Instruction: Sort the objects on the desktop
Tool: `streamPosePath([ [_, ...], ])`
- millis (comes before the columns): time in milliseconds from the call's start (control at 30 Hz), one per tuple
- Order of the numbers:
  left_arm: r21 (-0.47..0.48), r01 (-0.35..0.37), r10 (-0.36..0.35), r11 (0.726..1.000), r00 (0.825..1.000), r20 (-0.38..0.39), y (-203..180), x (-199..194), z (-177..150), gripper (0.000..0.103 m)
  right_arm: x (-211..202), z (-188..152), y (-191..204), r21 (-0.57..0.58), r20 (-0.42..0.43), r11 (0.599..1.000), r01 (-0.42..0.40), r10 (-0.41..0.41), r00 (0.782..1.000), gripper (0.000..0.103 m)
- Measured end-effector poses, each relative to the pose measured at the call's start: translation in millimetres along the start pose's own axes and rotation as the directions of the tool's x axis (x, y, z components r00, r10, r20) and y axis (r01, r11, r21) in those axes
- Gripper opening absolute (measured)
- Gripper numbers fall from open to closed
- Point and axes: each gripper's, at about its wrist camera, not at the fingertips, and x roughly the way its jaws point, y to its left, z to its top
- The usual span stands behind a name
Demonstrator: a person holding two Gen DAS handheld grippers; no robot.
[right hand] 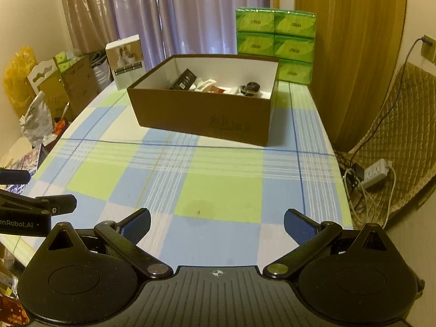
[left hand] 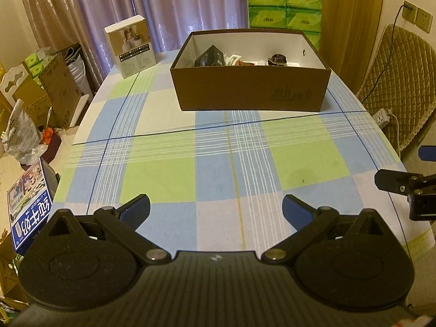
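A brown cardboard box (left hand: 250, 90) (right hand: 204, 117) stands open at the far middle of the checked tablecloth (left hand: 218, 163) (right hand: 218, 179). Inside it lie a black packet (left hand: 209, 57) (right hand: 184, 79), white items and a dark round object (left hand: 278, 59) (right hand: 250, 87). My left gripper (left hand: 216, 208) hovers open over the near part of the cloth, with nothing between its fingers. My right gripper (right hand: 217, 222) is also open and holds nothing; it shows at the right edge of the left wrist view (left hand: 403, 185). The left gripper's finger (right hand: 41, 204) shows at the left edge of the right wrist view.
A white product box (left hand: 130, 46) (right hand: 126, 60) stands at the far left corner. Green tissue packs (left hand: 283, 8) (right hand: 275, 38) are stacked behind the brown box. A quilted chair (left hand: 397, 87) (right hand: 403, 147) and a power strip (right hand: 377, 174) are on the right. Cartons and bags (left hand: 46, 90) crowd the floor on the left.
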Motion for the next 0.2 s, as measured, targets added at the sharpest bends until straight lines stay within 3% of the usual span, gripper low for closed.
streamPosePath([
  [200,-0.004,-0.007,0.007,1.0,1.0,-0.002,4.1,6.1,3.4,0.102,6.2,3.0,0.7,0.003,-0.006,1.0,-0.006,0.006,1.0,0.101],
])
